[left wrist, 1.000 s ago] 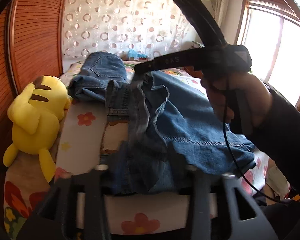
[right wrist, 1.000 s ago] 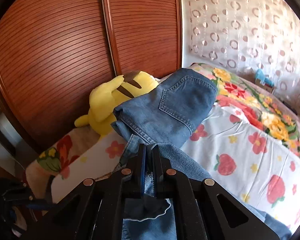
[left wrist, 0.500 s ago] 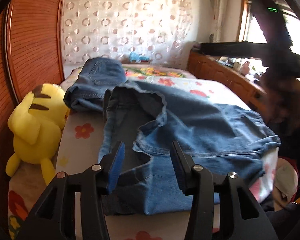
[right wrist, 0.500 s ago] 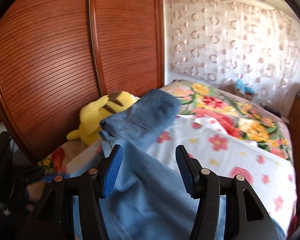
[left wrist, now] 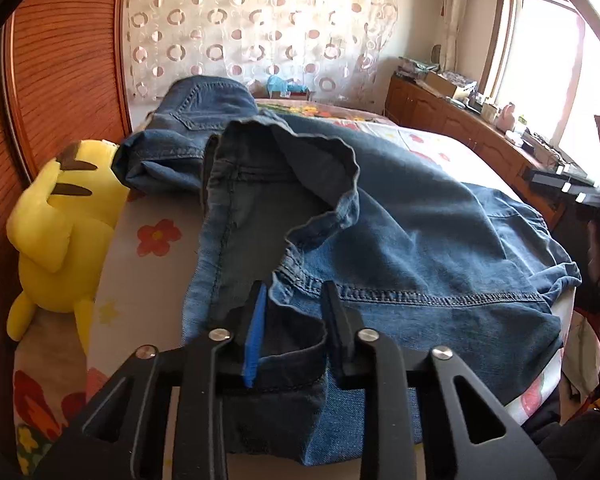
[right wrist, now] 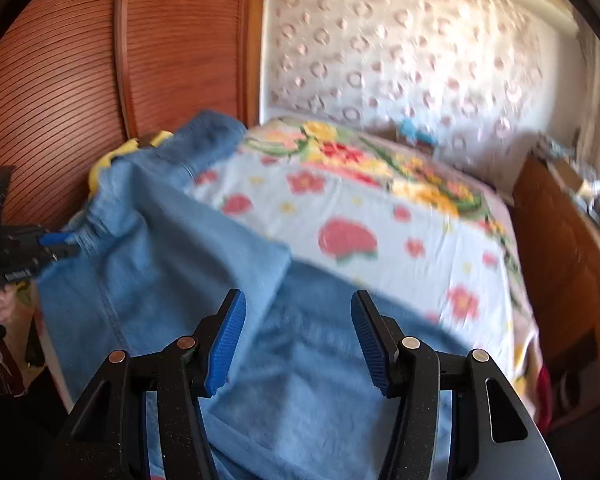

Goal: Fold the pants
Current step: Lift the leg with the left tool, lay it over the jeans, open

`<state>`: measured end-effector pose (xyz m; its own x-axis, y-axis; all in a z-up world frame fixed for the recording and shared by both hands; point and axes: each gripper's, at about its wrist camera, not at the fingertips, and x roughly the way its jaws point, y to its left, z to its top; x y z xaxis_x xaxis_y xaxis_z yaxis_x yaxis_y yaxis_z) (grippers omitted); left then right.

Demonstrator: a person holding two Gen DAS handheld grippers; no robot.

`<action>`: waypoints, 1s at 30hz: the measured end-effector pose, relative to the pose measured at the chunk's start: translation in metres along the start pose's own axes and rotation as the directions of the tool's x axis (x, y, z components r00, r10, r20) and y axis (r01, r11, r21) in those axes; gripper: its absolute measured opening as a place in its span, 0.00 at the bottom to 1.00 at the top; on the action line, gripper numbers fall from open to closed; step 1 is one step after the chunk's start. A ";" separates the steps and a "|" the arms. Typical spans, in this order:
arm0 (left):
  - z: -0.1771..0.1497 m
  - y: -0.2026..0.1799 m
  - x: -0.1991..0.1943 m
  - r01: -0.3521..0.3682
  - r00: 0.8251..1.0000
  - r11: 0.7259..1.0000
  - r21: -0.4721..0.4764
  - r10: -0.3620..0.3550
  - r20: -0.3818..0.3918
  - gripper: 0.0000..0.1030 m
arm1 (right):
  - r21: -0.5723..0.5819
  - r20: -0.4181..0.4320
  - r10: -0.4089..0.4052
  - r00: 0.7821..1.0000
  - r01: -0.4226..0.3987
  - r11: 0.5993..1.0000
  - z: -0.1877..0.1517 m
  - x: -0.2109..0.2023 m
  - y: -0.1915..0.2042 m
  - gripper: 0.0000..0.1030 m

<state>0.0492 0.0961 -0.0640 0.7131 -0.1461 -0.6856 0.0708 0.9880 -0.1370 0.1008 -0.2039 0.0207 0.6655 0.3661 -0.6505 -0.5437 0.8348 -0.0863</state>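
Note:
Blue denim pants [left wrist: 400, 236] lie spread over a floral bed [left wrist: 152, 236], with a second folded pair of jeans [left wrist: 196, 120] behind them. My left gripper [left wrist: 296, 304] is open, its jaws astride the waistband edge near the bed's front. In the right wrist view the pants [right wrist: 188, 272] lie below my right gripper [right wrist: 296, 328], which is open and empty above them. The left gripper [right wrist: 60, 240] also shows at the far left of that view, at the denim's edge.
A yellow plush toy [left wrist: 60, 232] sits at the bed's left against a slatted wooden wardrobe [left wrist: 60, 60]. A wooden dresser [left wrist: 460, 124] with clutter runs along the right by the window. A patterned curtain [right wrist: 400, 48] hangs behind the bed.
Both grippers have opened and let go of the denim, which now lies flat on the bed. The right gripper swung away to the right. The left gripper's jaws have narrowed around the waistband.

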 end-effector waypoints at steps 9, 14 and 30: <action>0.001 0.001 -0.042 0.036 0.995 0.999 -0.001 -0.036 0.093 0.05 | 0.135 -0.057 0.016 0.998 -0.008 0.991 -0.043 0.045 -0.009 0.55; -0.004 0.011 -0.081 0.039 0.991 0.999 -0.024 -0.036 0.128 0.05 | 0.148 -0.048 0.017 0.999 -0.009 0.989 -0.044 0.045 -0.010 0.55; -0.016 0.014 -0.058 -0.009 0.998 0.999 -0.034 0.011 0.068 0.29 | 0.088 -0.076 -0.033 0.997 0.040 0.995 -0.050 0.068 -0.006 0.55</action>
<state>-0.0022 0.1179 -0.0374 0.7600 -0.1313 -0.6366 0.0406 0.9871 -0.1552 0.1240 -0.2039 -0.0608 0.6421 0.3060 -0.7029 -0.4695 0.8818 -0.0451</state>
